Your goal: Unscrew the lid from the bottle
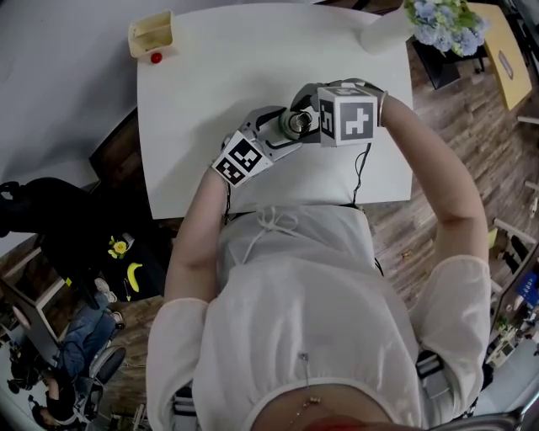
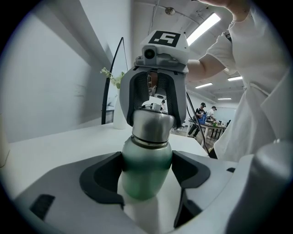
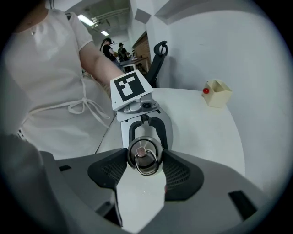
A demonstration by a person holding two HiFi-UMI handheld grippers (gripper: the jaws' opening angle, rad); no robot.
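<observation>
White rectangular table [image 1: 194,109], plain matte top. On it:
- far left corner: small cream open-topped box [image 1: 152,34], with a small red ball [image 1: 156,58] just beside it on the near side, apparently touching
- far right corner: white vase [image 1: 383,32] with pale blue and white flowers [image 1: 442,21] that lean out past the table edge
- middle, towards the near edge: green bottle [image 2: 145,167], upright, steel lid [image 2: 152,123] on. Its base seems to sit on the top, but the contact is not clear.

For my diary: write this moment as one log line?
left hand-held gripper: shut on bottle | right hand-held gripper: shut on lid | lid: on bottle
</observation>
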